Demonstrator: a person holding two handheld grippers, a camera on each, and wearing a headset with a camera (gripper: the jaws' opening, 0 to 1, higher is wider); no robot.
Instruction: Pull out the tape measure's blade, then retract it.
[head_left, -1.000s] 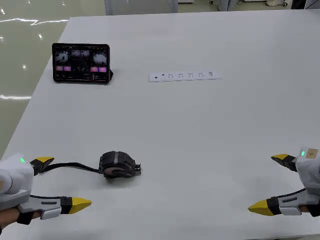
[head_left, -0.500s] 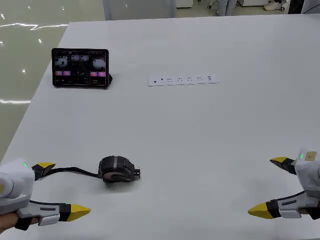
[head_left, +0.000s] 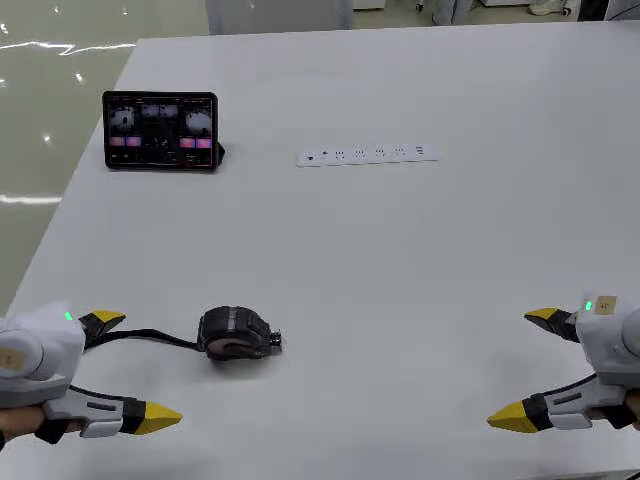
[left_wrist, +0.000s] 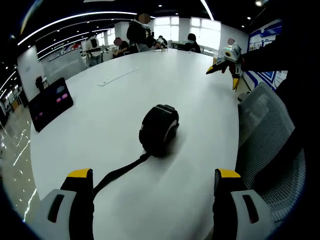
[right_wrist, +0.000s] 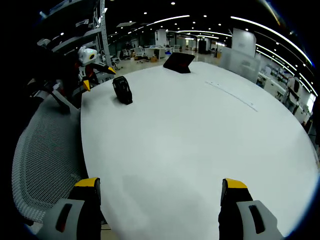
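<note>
The chunky black tape measure (head_left: 237, 333) sits on the big white bench (head_left: 420, 260) over toward the front-left, blade tucked in. Its black wrist strap (head_left: 150, 335) trails off toward the left gripper (head_left: 133, 365). That gripper's yellow-tipped jaws are spread wide with the strap running in between them, clear of the case, and the right gripper (head_left: 528, 367) is well off to the other side, jaws spread too with nothing in them. Further back there's a small black tablet (head_left: 160, 130) propped up and a flat white power strip (head_left: 368, 154).
</note>
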